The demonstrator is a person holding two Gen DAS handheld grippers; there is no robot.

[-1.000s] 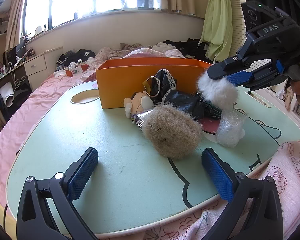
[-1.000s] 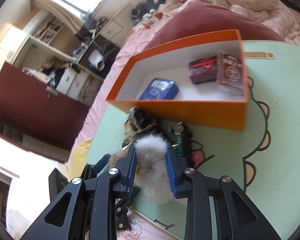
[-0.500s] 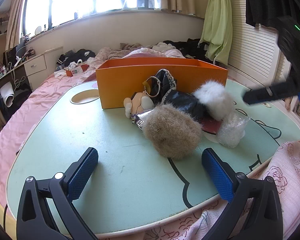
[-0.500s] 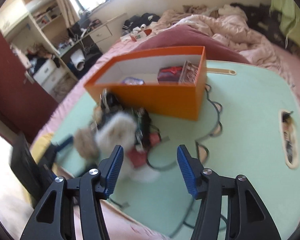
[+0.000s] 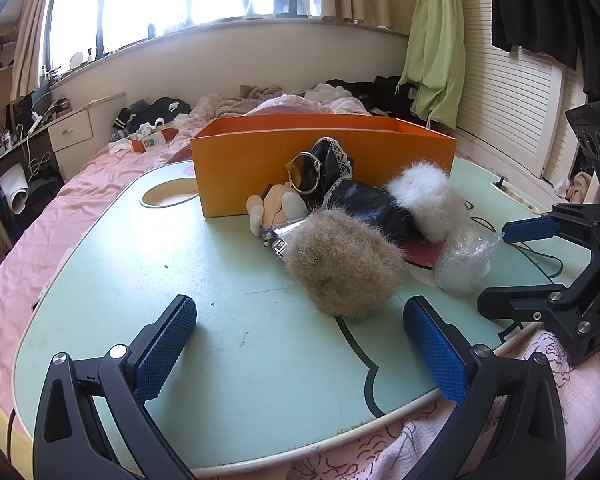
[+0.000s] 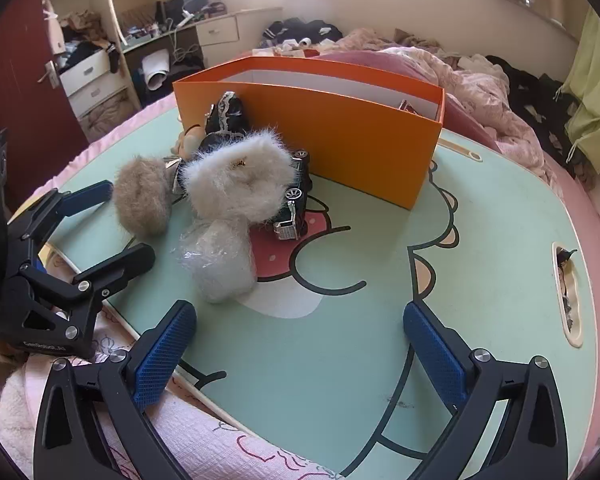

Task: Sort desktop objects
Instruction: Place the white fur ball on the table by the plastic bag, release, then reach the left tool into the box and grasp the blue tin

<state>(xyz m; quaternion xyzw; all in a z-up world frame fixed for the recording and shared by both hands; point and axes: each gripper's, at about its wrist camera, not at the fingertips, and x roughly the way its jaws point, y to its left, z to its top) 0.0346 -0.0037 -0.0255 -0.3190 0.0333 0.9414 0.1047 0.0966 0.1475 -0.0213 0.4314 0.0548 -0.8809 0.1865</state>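
Right-wrist view: I held the right gripper (image 6: 300,344) low over the near edge of the green table (image 6: 480,248), its jaws opening to full spread with nothing between them. The white pompom (image 6: 240,176) lay on the pile in front of the orange box (image 6: 340,136), resting against the toy car (image 6: 296,200), with the bagged pompom (image 6: 220,264) just beside it and the brown pompom (image 6: 144,200) further toward my left gripper.

Left-wrist view: I kept the left gripper (image 5: 300,348) spread and empty, with the brown pompom (image 5: 344,264) just beyond its fingertips. Behind it sat the doll (image 5: 276,208) with its key ring (image 5: 306,172), leaning on the orange box (image 5: 320,160).

I judged the step in hand to be picking the next item for the box. To do it well, I would take the bagged pompom first, since it stood free of the pile; approach from above, close across its middle rather than the loose plastic, and lift straight up so the fluff nearby did not drag along.
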